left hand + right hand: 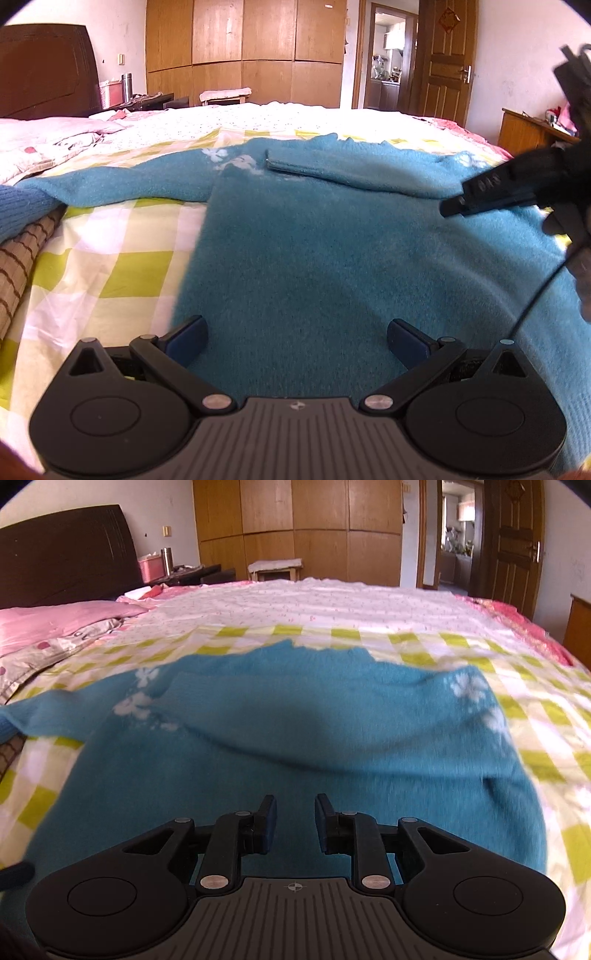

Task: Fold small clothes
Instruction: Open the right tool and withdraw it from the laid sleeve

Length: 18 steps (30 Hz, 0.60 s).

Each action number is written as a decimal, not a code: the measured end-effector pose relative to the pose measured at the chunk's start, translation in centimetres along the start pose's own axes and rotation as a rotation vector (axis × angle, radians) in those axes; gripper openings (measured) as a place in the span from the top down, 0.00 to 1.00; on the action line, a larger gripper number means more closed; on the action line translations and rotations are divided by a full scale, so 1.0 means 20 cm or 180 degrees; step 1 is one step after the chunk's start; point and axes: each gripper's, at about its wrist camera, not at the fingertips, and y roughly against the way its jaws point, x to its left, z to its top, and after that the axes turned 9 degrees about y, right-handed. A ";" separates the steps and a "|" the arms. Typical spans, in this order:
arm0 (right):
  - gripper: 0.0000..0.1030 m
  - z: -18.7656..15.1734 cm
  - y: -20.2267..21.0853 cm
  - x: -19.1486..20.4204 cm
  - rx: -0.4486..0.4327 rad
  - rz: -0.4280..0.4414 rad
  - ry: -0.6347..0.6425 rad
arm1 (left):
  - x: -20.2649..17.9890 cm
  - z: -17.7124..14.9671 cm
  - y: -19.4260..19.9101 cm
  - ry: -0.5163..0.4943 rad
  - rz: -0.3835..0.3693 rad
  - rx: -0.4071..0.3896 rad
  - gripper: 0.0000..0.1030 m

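Item: we are viewing teal sweater [295, 760] lying flat on bed [517, 709] | edges: checked sheet lying bare beyond its side edges | left hand-held gripper [297, 338]: released wide | right hand-held gripper [295, 825]: narrowly parted, grasping nothing

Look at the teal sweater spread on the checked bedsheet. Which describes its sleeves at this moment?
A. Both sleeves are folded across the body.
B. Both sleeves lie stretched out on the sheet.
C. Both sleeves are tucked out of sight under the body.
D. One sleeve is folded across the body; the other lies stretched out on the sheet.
D: one sleeve lies across the sweater, while the other sleeve stretches out over the checked bedsheet.
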 end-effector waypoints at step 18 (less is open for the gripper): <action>0.78 -0.26 0.11 0.02 -0.0039 0.0090 -0.0159 | 0.06 0.01 0.05 0.0360 0.0056 -0.0033 0.00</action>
